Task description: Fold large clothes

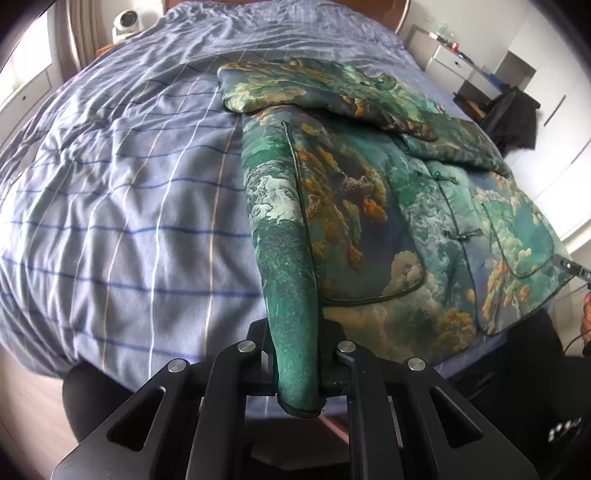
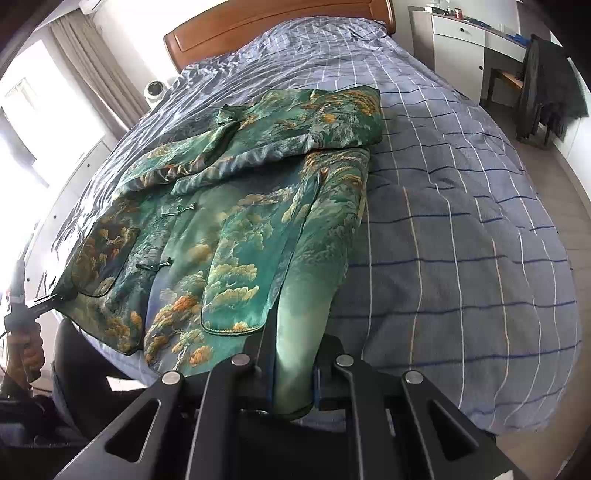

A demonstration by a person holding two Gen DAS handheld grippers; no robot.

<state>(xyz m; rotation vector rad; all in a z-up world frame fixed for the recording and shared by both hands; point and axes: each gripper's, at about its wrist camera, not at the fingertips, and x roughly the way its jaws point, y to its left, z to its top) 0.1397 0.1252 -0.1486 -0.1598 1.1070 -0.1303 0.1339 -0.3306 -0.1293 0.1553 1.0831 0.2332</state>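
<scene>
Nearest to us, the left tool (image 1: 295,363) is closed on the near left hem corner of the jacket (image 1: 369,206), a fold of green fabric pinched between its fingers. The right tool (image 2: 293,373) is likewise clamped on the near right hem corner, the cloth bunched upright in its grip.

Beyond the tools, the jacket lies face up on the bed (image 1: 122,206), its hem at the near edge and its collar (image 2: 227,112) toward the far headboard (image 2: 273,27). Two patch pockets and a row of knot buttons (image 2: 181,211) mark the front. Both sleeves are already folded across the chest, one over the other.

We judge the step in hand to be the lengthwise fold, hem carried to shoulders. To do it well, we should lift both corners together and level, keep the hem taut between the tools so that no slack sags in the middle, and travel toward the far end low enough that the crossed sleeves are not dragged out of place. The padded, slippery-looking fabric may slide, so both grips should hold until the hem rests on the shoulders.
</scene>
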